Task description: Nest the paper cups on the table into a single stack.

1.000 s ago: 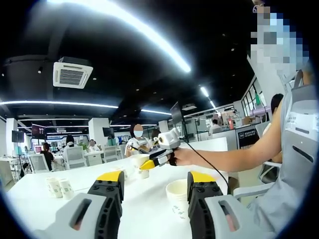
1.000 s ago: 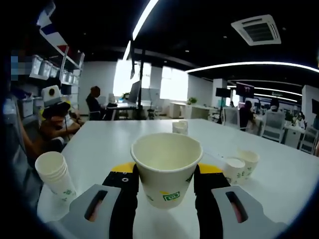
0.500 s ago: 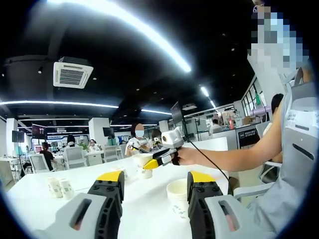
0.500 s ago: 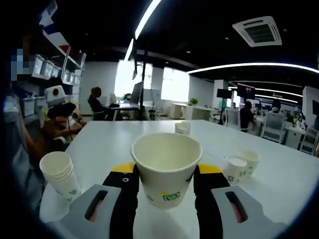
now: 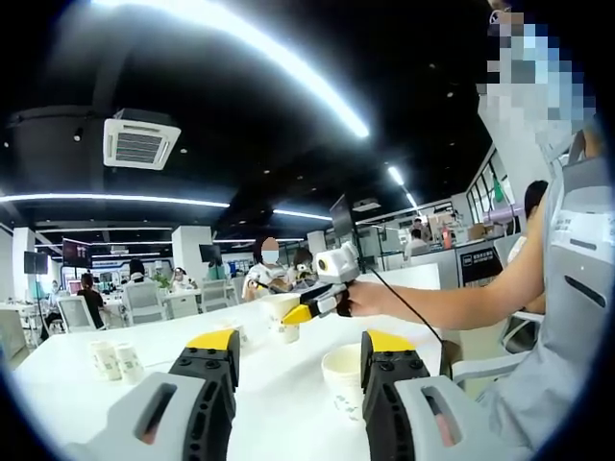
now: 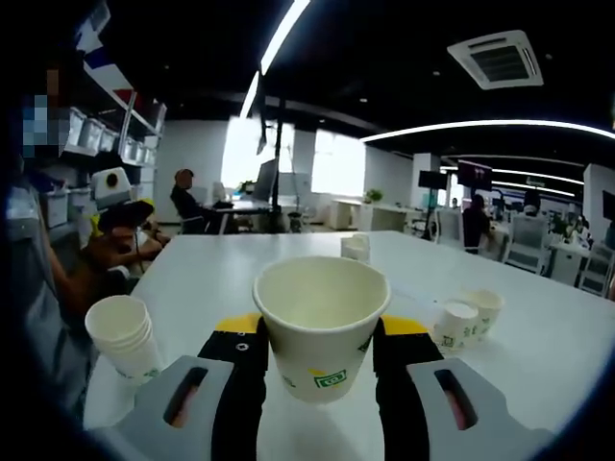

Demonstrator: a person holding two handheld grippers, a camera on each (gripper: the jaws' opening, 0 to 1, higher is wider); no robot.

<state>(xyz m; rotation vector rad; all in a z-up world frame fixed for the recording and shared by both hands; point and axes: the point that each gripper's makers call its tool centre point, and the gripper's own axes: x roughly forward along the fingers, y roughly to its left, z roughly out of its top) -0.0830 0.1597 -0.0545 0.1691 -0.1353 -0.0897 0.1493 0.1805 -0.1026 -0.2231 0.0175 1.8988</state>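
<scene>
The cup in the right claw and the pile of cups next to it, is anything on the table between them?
No. In the right gripper view, only bare white table lies between the held cup and the stack of cups.

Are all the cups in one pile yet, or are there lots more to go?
Not yet. A small stack of nested cups already stands on the white table. The right gripper holds one upright paper cup, lifted, not yet on the stack. Left: two cups to its right, more at the far edge. The left gripper is open, holding nothing.
</scene>
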